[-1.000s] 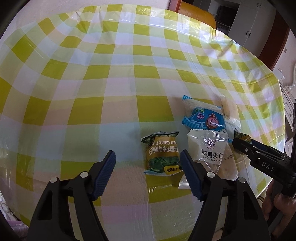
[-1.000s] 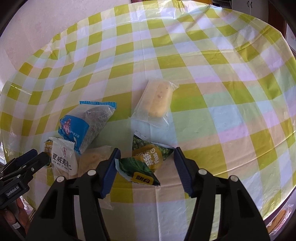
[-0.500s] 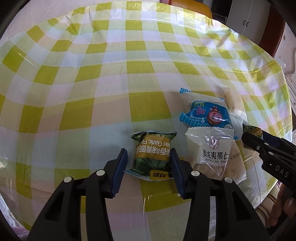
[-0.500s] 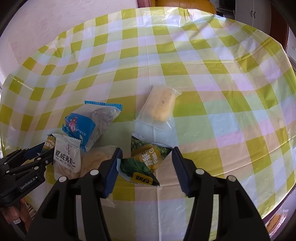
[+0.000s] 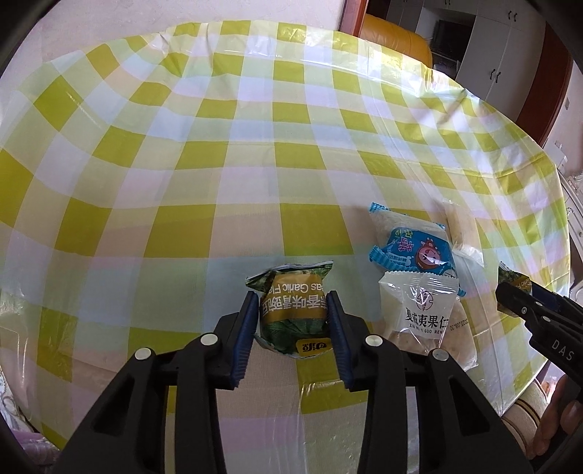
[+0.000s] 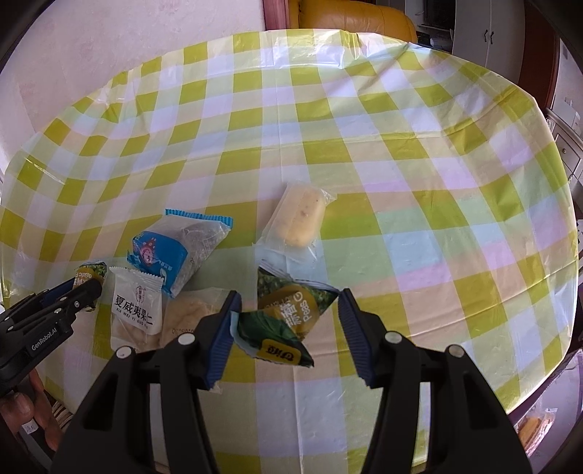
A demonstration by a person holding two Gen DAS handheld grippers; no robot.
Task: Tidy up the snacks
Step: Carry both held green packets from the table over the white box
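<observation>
My left gripper (image 5: 291,310) is shut on a green garlic pea packet (image 5: 293,306) near the table's front edge; it also shows at the left of the right wrist view (image 6: 89,275). My right gripper (image 6: 286,310) is open around a second green pea packet (image 6: 288,317), its jaws apart from it. A white nut packet (image 6: 136,308), a blue-and-clear packet (image 6: 175,246), a pale pastry packet (image 6: 189,315) and a yellow cake in clear wrap (image 6: 298,217) lie on the checked tablecloth (image 6: 400,182).
The round table's front edge (image 5: 400,397) is close to both grippers. An orange chair (image 6: 349,18) stands behind the table and white cabinets (image 5: 499,47) at the back right. The right gripper shows at the right of the left wrist view (image 5: 539,317).
My left gripper has moved forward and closed on the green pea packet. My right gripper has stayed open around the second pea packet and pulled back slightly.
</observation>
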